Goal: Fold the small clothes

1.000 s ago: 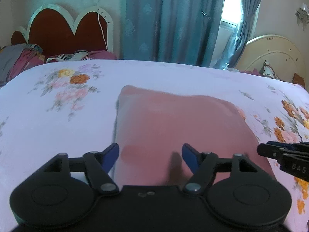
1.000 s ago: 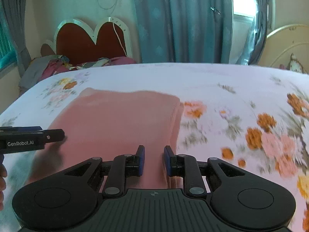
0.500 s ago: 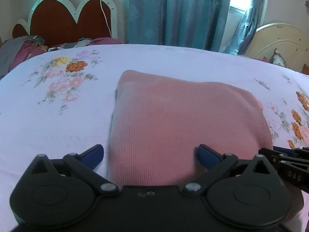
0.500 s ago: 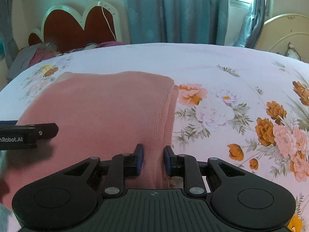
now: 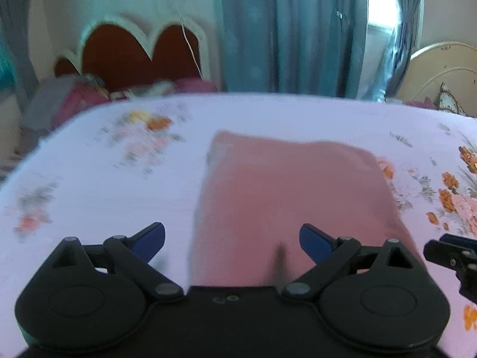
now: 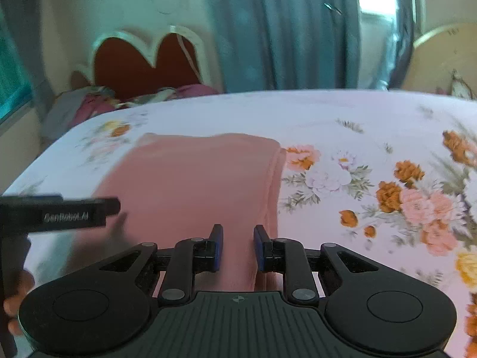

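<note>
A pink ribbed garment lies folded into a flat rectangle on the floral bedsheet. It also shows in the right wrist view. My left gripper is open wide above the garment's near left edge, holding nothing. My right gripper hovers at the garment's near right edge, its jaws a narrow gap apart with pink cloth seen between them. Whether it grips the cloth is unclear. The left gripper's body shows at the left of the right wrist view.
The bed's red scalloped headboard and a pile of clothes are at the far left. Blue curtains hang behind the bed. A cream bed frame stands at the far right.
My left gripper has opened wide and pulled back and up from the garment. My right gripper's jaws have parted slightly and it has also drawn back a little.
</note>
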